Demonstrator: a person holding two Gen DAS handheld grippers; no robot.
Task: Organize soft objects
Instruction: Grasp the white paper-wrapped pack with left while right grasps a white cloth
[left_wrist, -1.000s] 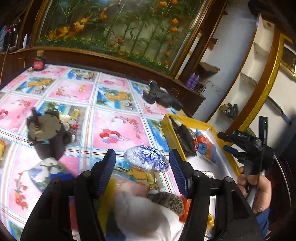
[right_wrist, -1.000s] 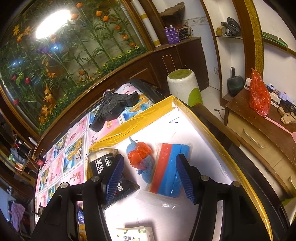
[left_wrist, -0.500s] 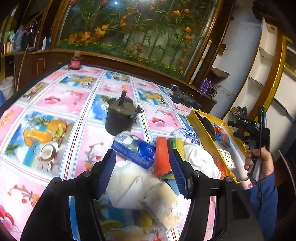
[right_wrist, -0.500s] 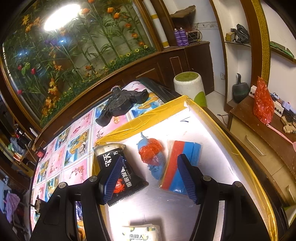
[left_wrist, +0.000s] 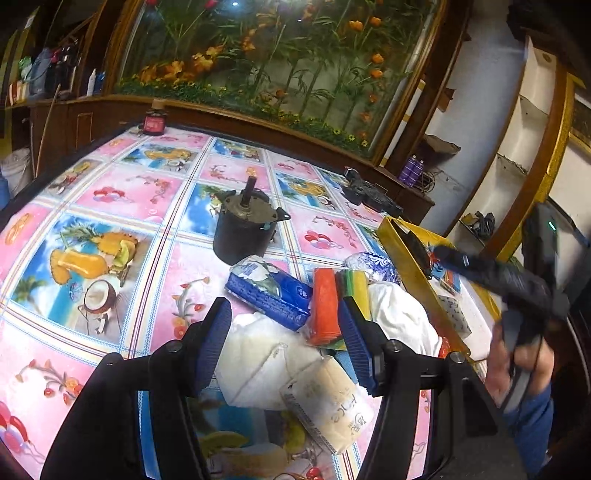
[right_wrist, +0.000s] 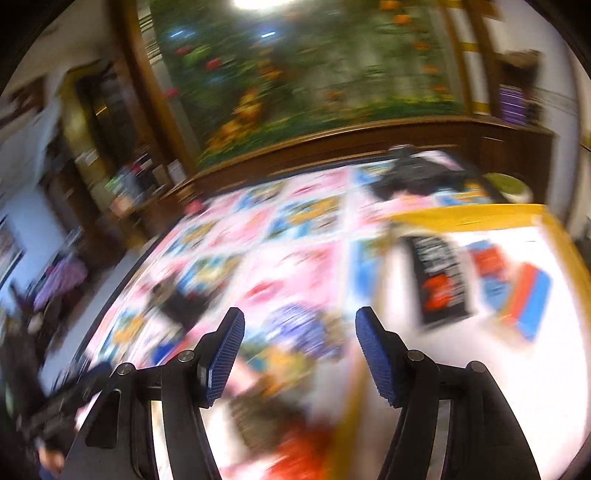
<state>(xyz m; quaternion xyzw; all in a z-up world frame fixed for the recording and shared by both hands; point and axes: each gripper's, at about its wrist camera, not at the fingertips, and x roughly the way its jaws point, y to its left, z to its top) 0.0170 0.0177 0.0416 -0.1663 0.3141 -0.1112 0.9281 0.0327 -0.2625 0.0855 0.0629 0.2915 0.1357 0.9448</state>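
Both jaws are spread wide, nothing gripped.

Since half a second ago the right gripper has been swung off the yellow-rimmed tray toward the pile; its view is smeared. The left gripper is held over the soft pile, around the blue tissue pack and orange sponge. Another pick is judged imminent. Open cloth is left on the far side; the tray's wall stands just beside the pile.

Your glossy plastic tablecloth carries a matt dark metal motor, a shiny wrapped tissue pack and soft white cloth
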